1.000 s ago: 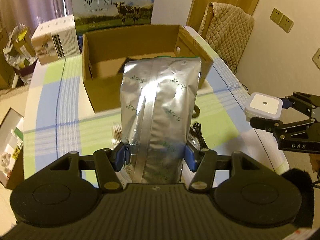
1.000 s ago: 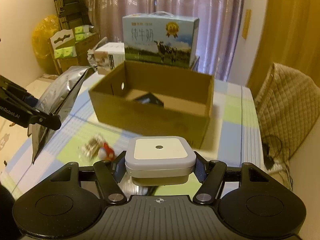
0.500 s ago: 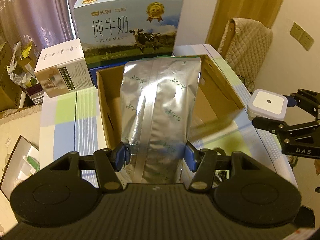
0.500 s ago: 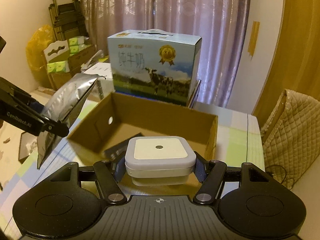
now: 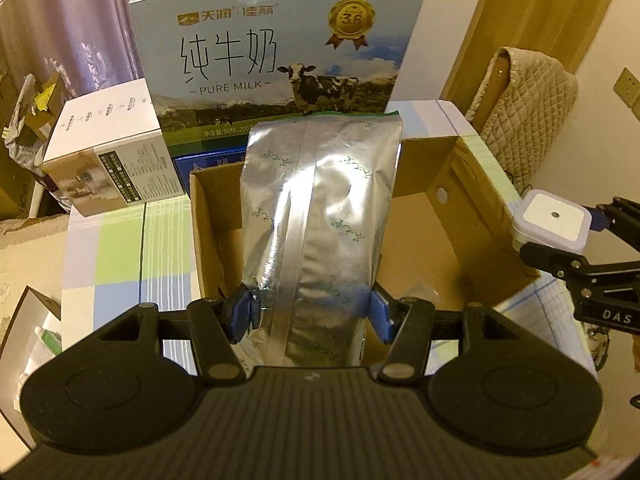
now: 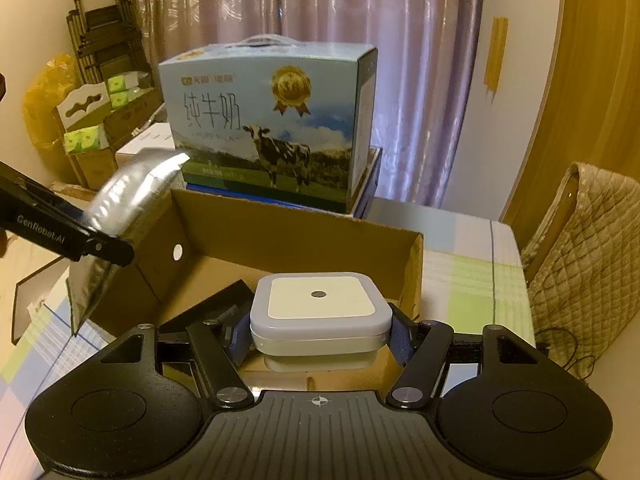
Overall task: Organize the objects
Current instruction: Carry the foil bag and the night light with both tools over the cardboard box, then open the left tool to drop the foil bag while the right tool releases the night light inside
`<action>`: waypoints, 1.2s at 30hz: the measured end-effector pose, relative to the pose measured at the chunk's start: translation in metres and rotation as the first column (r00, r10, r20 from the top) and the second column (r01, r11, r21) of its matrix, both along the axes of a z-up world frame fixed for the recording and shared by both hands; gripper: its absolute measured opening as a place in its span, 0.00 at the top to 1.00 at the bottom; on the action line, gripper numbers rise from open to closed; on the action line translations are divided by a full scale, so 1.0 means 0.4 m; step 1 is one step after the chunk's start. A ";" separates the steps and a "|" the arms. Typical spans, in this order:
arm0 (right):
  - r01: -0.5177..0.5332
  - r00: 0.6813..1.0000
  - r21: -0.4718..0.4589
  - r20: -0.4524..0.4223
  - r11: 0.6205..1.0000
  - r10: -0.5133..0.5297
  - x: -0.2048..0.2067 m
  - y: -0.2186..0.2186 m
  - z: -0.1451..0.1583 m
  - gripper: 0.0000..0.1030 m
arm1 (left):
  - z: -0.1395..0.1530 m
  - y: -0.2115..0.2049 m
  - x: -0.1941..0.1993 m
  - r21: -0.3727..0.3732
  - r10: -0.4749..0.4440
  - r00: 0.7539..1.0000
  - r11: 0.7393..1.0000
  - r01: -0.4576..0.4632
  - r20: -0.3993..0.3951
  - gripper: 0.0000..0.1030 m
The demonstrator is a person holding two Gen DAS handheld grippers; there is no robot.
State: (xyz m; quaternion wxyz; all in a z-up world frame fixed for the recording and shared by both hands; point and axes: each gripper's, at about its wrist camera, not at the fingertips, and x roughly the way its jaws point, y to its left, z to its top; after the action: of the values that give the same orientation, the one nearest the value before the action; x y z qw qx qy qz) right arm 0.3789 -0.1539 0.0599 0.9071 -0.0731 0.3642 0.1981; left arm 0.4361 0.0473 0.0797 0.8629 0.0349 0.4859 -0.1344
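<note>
Left wrist: hand-held gripper clamps foil pouch above cardboard box.

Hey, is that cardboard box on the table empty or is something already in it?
Not empty. The cardboard box is open-topped, and a flat black item lies on its floor in the right wrist view. What that item is, cannot tell.

A table covered in a green, blue and white checked cloth carries an open cardboard box, with a white carton just beside it at the far left and a blue flat box under a "Pure Milk" case behind.
</note>
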 end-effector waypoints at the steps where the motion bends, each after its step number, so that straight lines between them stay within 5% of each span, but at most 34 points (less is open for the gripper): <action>1: 0.005 1.000 0.007 -0.008 1.000 -0.005 0.006 -0.002 -0.008 0.39 | -0.008 -0.001 0.010 0.005 0.001 1.000 1.000 -0.001 0.002 0.45; 4: 0.011 1.000 0.010 -0.013 1.000 -0.011 0.013 -0.008 -0.026 0.39 | -0.022 0.006 0.024 0.004 0.043 0.999 0.999 -0.043 0.031 0.25; 20: 0.049 0.999 0.065 -0.017 0.997 -0.048 0.047 -0.035 -0.067 0.38 | -0.054 0.031 -0.015 -0.055 0.045 0.997 0.998 -0.042 0.056 0.24; 24: 0.038 0.999 0.098 0.015 0.994 -0.040 0.043 -0.035 -0.068 0.28 | -0.055 0.035 -0.028 -0.060 0.041 0.997 0.998 -0.037 0.058 0.24; 36: 0.102 0.994 0.150 0.022 0.983 -0.107 -0.096 -0.072 -0.026 0.27 | -0.067 0.070 -0.177 -0.025 0.033 0.992 0.999 -0.030 0.121 0.24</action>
State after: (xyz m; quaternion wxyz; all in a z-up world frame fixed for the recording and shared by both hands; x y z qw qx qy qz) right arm 0.3404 -0.1828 0.0496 0.9244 0.0112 0.3383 0.1757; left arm 0.3652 0.0755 0.0530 0.8932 0.0254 0.4315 -0.1242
